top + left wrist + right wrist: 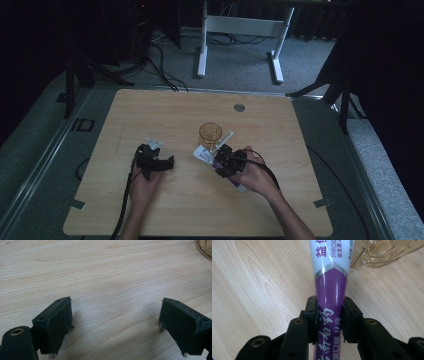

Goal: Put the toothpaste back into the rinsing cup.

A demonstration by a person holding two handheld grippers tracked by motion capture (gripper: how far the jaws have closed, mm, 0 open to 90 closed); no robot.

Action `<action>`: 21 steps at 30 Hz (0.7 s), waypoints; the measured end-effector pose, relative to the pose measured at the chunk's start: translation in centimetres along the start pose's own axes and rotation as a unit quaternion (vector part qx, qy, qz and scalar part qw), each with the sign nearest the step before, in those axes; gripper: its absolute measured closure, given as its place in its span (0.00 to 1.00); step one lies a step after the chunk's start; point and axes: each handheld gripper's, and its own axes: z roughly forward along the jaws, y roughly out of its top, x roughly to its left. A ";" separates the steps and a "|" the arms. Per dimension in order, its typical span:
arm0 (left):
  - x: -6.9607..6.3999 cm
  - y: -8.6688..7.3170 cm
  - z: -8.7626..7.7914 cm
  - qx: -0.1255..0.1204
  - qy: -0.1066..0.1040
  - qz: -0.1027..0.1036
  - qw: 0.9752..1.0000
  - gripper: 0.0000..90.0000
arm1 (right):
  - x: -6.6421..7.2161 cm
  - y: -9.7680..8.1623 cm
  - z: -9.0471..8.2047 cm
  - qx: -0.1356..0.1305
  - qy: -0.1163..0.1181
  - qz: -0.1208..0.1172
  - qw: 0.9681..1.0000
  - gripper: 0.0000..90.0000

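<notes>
One tube (331, 290), purple and white, lies on the table (200, 210) just beside the one amber cup (210, 135), and the right gripper (329, 317) is clamped across its purple part, likely for lifting it towards the cup. The left gripper (115, 322) rests apart from it, jaws wide and empty, probably waiting.

Left gripper (169, 162) resting low, jaws spread wide apart. Right gripper (218, 161) angled forward, jaws clamped tight. Both forearms reaching in from below
</notes>
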 end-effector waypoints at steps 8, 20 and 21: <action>0.0 0.0 0.0 0.000 0.000 0.000 1.000 0.13 | -0.2 0.2 -0.8 -0.019 0.000 0.004 1.000 0.78; 0.0 0.0 0.0 0.000 0.000 0.000 1.000 0.13 | -0.5 0.4 -1.5 -0.045 0.002 0.013 0.999 0.78; 0.0 0.0 0.0 0.000 0.000 0.000 1.000 0.13 | -0.6 0.4 -1.6 -0.047 0.002 0.013 0.999 0.78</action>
